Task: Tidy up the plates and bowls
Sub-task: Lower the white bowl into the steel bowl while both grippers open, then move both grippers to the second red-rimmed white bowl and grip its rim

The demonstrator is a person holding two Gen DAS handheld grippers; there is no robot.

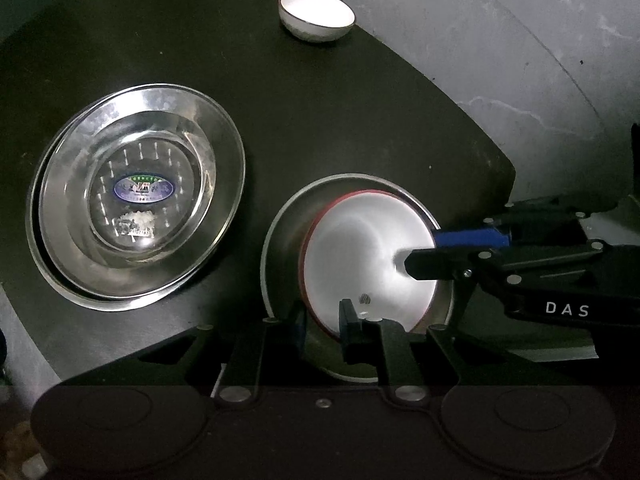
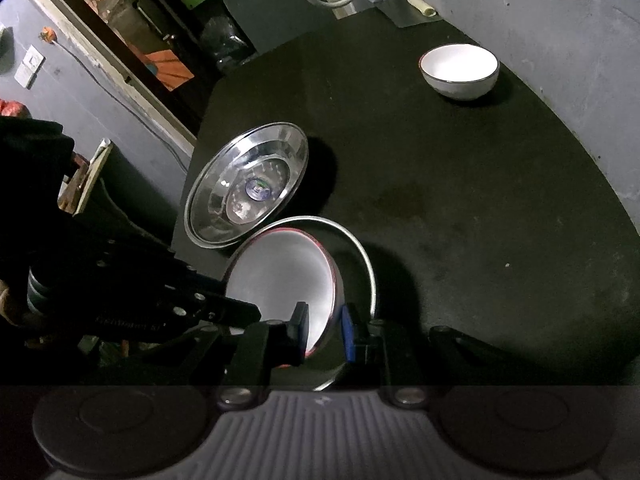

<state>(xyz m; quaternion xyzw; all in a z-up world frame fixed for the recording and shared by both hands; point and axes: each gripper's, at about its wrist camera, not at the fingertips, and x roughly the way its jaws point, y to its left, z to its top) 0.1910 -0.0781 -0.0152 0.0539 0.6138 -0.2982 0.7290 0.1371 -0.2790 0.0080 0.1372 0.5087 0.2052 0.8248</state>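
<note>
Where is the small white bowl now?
The small white bowl stands alone at the far side of the black table, near the grey wall, beyond the steel plates.

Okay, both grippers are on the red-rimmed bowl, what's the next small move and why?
Probably lift the bowl straight up, clear of the plate. The left gripper and right gripper both pinch its rim, and it lies in a lone plate while the other plates are stacked beside it.

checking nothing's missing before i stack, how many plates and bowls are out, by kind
steel plates: 3 (two stacked, one under a bowl)
white bowls: 2 (one red-rimmed)
total: 5
</note>
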